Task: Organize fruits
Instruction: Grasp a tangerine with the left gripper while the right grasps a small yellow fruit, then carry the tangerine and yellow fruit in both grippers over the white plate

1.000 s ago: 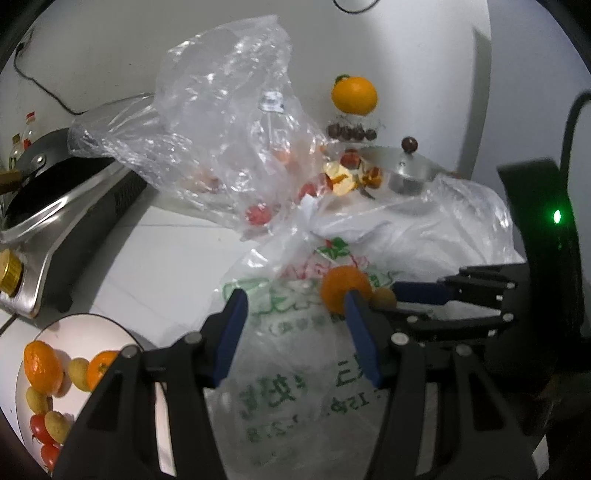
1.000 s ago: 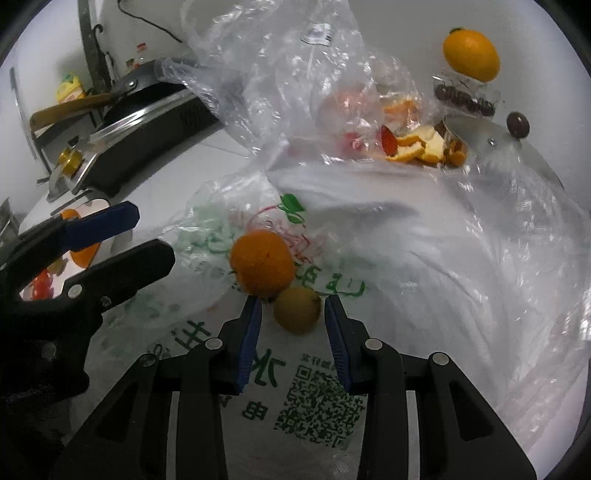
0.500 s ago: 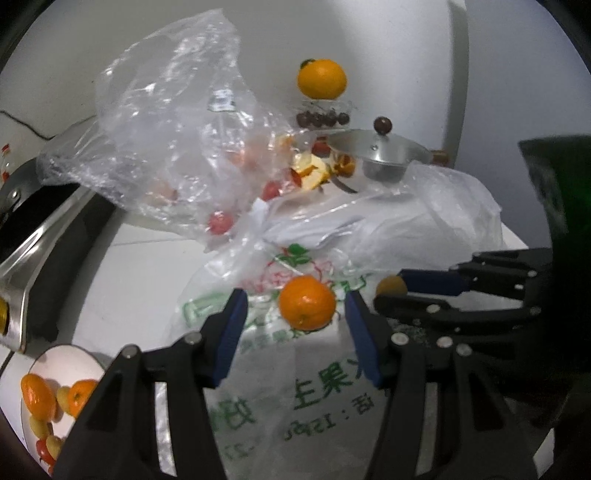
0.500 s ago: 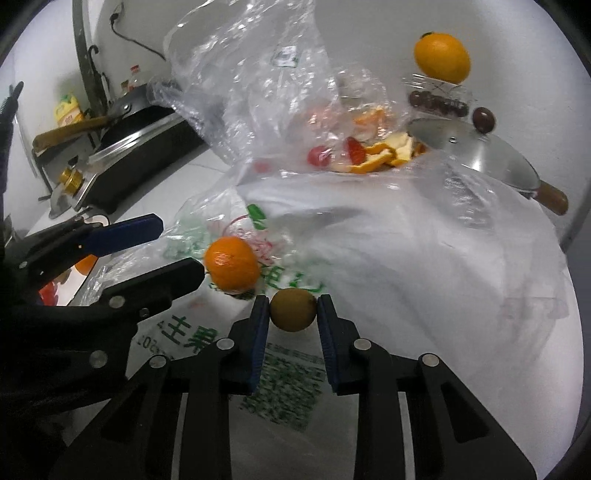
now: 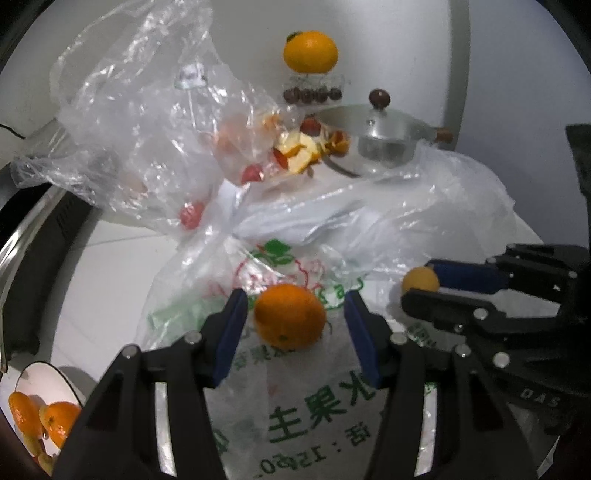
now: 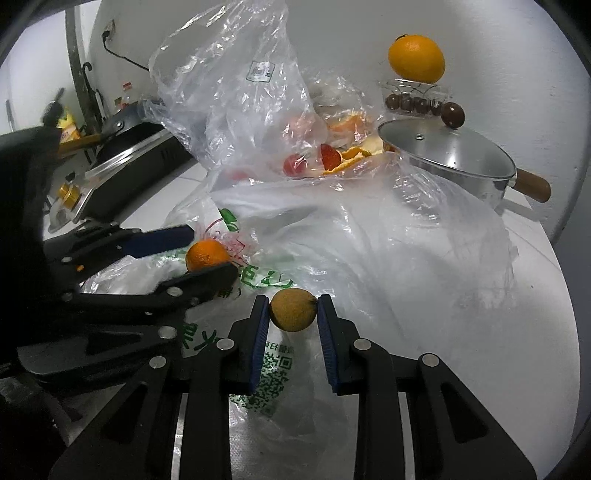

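Right tool (image 6: 292, 311) clamps kumquat (image 6: 293, 310); left tool (image 5: 291, 319) brackets orange (image 5: 290, 315).

A plain white wall (image 6: 332, 33) fills the top of the frame, with a dark cable (image 6: 122, 59) running down from a socket at upper left. A white tiled counter (image 5: 110, 273) spans the middle. A steel-edged black stove (image 6: 122, 162) sits at left. A lidded steel pot (image 6: 454, 155) with a wooden handle stands at right.
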### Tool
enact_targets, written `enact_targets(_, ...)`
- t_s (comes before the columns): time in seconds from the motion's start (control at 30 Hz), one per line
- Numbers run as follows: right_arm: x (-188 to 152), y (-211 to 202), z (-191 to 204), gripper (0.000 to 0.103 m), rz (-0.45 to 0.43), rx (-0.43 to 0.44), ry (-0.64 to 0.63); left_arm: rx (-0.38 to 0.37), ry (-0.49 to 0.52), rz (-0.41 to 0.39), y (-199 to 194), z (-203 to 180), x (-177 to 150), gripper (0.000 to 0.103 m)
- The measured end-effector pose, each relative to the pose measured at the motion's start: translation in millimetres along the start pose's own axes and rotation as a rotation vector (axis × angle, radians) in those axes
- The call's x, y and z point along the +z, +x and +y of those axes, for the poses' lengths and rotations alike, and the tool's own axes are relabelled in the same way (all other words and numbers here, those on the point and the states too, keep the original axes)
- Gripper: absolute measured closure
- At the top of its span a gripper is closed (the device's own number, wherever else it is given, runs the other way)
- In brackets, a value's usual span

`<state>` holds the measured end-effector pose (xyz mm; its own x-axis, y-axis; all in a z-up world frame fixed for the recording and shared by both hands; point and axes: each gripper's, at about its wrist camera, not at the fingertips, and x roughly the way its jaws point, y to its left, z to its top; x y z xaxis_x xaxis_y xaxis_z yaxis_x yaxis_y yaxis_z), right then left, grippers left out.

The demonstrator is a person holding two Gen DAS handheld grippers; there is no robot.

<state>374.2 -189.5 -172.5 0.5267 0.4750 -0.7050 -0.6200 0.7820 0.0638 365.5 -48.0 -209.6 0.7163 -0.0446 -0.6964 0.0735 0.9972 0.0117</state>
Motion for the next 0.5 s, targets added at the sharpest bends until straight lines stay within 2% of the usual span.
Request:
enact_targets(0.07, 0, -1, 0, 0.074, -0.003, 0.000, -0.001, -0.013, -0.001, 0.011, 3, 1, 0, 0.050)
enact_targets(0.17, -1, -2, 0, 0.074, -0.007, -0.002, 0.000, -0.017, -0.011, 0.037, 9, 3, 0, 0.059)
enact_targets(0.5, -5, -12, 5, 0.074, -0.018, -0.019, 0.001, -0.040, -0.002, 0.024, 0, 1, -6, 0.060)
